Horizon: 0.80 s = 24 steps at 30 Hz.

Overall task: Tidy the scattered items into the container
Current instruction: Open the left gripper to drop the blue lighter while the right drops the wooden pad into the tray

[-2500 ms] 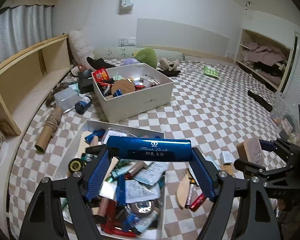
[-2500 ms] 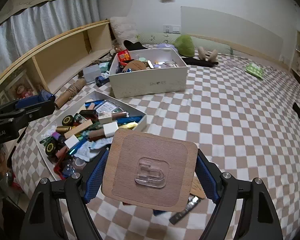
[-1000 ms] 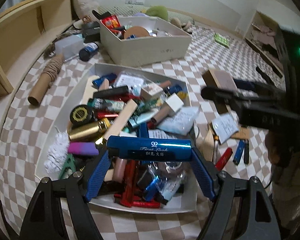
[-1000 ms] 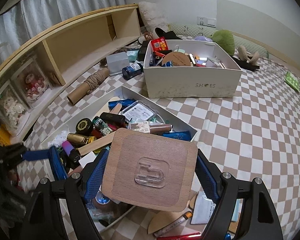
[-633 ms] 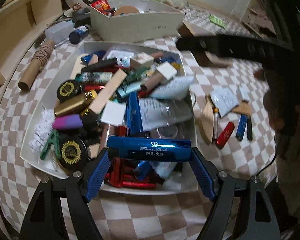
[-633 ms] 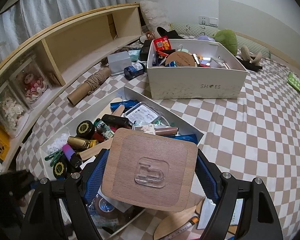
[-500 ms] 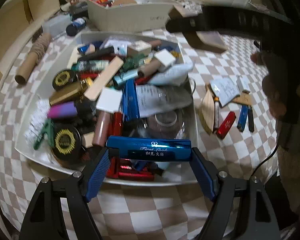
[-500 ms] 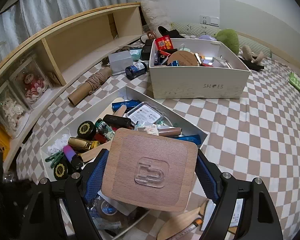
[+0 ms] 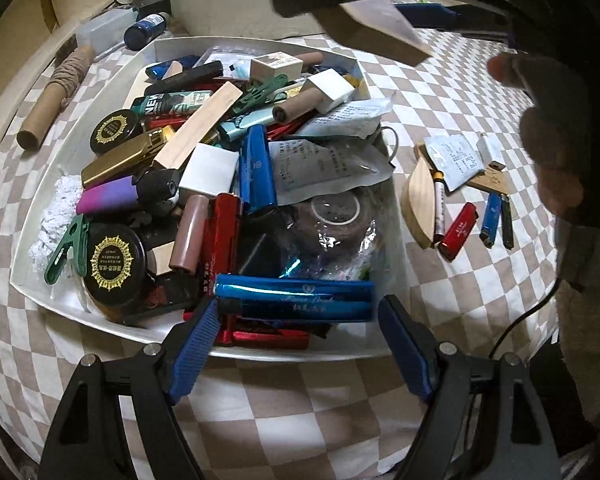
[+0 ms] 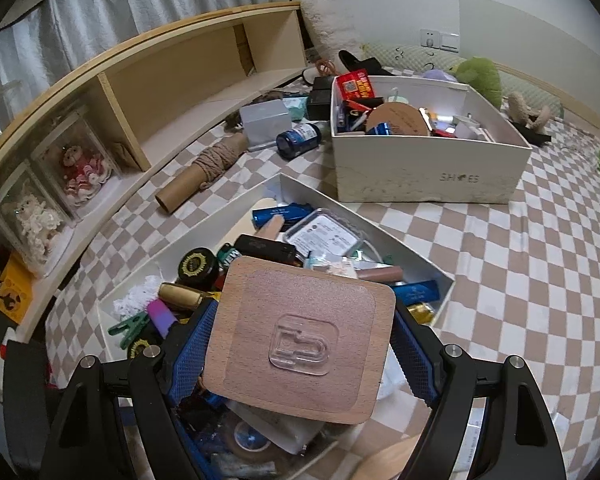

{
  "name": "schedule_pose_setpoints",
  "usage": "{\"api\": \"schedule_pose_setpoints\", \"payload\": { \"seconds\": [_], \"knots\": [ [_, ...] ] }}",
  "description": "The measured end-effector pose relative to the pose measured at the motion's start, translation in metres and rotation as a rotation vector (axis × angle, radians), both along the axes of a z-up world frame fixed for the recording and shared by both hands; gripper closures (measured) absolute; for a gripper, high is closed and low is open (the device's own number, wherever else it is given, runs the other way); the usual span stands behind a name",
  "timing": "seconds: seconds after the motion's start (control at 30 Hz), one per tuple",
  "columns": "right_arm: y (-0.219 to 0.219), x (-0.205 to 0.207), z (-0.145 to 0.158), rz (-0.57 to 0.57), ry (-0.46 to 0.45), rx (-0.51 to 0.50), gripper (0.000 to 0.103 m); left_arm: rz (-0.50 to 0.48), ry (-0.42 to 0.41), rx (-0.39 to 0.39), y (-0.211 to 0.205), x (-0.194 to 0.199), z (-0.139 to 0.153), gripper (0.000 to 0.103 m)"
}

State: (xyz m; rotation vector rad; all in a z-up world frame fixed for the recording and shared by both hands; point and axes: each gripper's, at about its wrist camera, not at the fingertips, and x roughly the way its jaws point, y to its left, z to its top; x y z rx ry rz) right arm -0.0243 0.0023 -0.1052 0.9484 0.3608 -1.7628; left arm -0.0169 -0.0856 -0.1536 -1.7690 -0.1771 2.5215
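The white tray is full of small items and lies on the checkered bed. My left gripper is open over the tray's near edge. The shiny blue tube lies just past its fingertips on the pile, free of the pads. My right gripper is shut on a wooden hook plate and holds it above the tray; it shows from below in the left wrist view. Scattered items lie right of the tray: a wooden leaf piece, a red lighter, a blue lighter, paper packets.
A white shoe box full of things stands behind the tray. A cardboard tube with twine, a blue bottle and a grey box lie to the left by the wooden shelf.
My left gripper has lowered over the tray and opened, and the blue tube has dropped onto the pile. My right gripper has carried the wooden plate over the tray.
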Motion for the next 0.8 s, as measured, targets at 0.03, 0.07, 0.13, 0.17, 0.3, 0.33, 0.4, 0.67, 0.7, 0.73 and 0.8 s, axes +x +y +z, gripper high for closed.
{"api": "schedule_pose_setpoints", "payload": {
  "seconds": [0.03,0.07,0.13,0.17,0.3,0.33,0.4,0.67,0.7,0.73,0.8],
  "knots": [
    [-0.002,0.001,0.000,0.003,-0.002,-0.002,0.020,-0.002,0.003,0.004,0.000,0.000,0.001,0.015],
    [-0.003,0.001,0.000,0.004,-0.003,-0.003,0.020,-0.005,0.008,0.007,0.000,0.001,0.003,0.014],
    [-0.006,0.002,-0.001,0.010,-0.006,-0.006,0.020,-0.002,0.024,0.013,-0.001,0.001,0.008,0.010],
    [-0.007,0.002,-0.002,0.013,-0.010,-0.007,0.020,0.002,0.032,0.018,-0.003,0.001,0.011,0.010],
    [-0.013,0.003,-0.005,0.034,-0.036,-0.012,0.020,0.033,0.067,0.039,-0.012,0.001,0.022,0.010],
    [-0.014,0.003,-0.007,0.037,-0.041,-0.010,0.020,0.040,0.073,0.043,-0.015,0.000,0.025,0.010],
    [-0.018,0.005,-0.012,0.045,-0.054,-0.002,0.020,0.054,0.084,0.050,-0.019,-0.001,0.030,0.010],
    [-0.028,0.014,-0.028,0.094,-0.106,0.019,0.020,0.059,0.126,0.058,-0.023,-0.003,0.048,0.010],
    [-0.028,0.015,-0.029,0.100,-0.113,0.021,0.020,0.061,0.131,0.054,-0.025,-0.003,0.049,0.010],
    [-0.029,0.016,-0.030,0.105,-0.116,0.023,0.020,0.064,0.135,0.054,-0.027,-0.003,0.050,0.010],
    [-0.031,0.019,-0.032,0.113,-0.115,0.028,0.020,0.073,0.138,0.056,-0.029,-0.002,0.051,0.010]
  ]
}}
